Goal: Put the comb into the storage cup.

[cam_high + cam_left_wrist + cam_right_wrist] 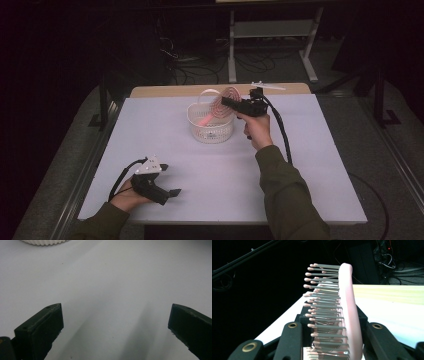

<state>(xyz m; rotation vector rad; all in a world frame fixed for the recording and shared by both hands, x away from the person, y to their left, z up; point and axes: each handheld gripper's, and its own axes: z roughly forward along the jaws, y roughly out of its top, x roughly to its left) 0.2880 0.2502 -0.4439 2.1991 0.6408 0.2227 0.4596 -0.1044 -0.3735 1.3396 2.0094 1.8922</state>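
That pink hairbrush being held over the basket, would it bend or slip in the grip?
The hairbrush probably stays stiff: its pink back looks like hard plastic. The bristles likely flex. The right gripper clamps its head, so the smooth back might slip slightly.

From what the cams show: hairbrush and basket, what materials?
Hairbrush: pink body looks like smooth moulded plastic with a soft sheen; the bristles are thin grey pins with pink ball tips, plastic or metal, can't tell. Basket: white, likely rigid plastic, judging by its slotted lattice wall and matte look.
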